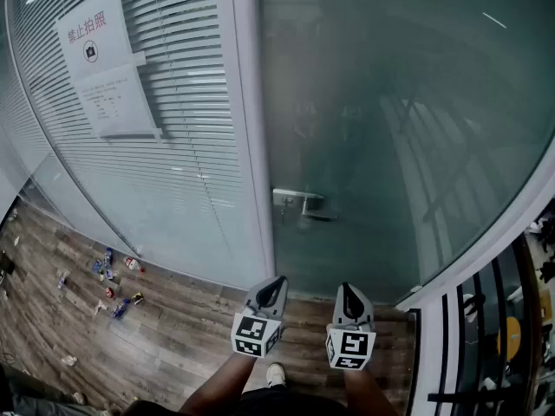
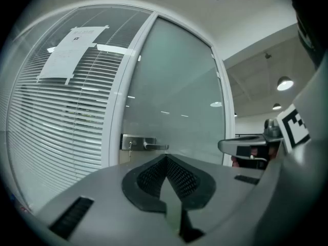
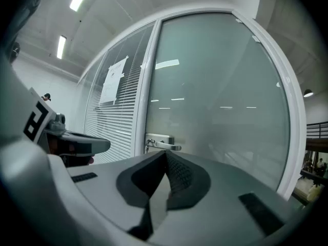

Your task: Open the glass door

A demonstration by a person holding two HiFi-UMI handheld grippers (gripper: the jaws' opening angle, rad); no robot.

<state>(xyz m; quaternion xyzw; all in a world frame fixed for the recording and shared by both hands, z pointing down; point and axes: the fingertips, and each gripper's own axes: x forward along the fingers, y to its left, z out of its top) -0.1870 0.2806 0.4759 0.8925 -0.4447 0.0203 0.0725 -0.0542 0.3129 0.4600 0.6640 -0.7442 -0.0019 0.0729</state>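
Observation:
A frosted glass door (image 1: 390, 128) stands closed in a white frame. Its metal lever handle (image 1: 303, 203) sits on a lock plate at the door's left edge, with a key hanging below; the handle also shows in the left gripper view (image 2: 148, 145) and the right gripper view (image 3: 163, 144). My left gripper (image 1: 279, 281) and right gripper (image 1: 346, 288) are held side by side low in the head view, well short of the door, both pointing at it. Each has its jaws shut with nothing between them. The handle lies straight ahead of both.
A glass wall with white blinds (image 1: 173, 146) and a taped paper notice (image 1: 104, 68) stands left of the door. Small litter (image 1: 117, 284) lies on the wood floor by the wall. A black railing (image 1: 486, 336) runs at the right. My shoe (image 1: 275, 374) shows below.

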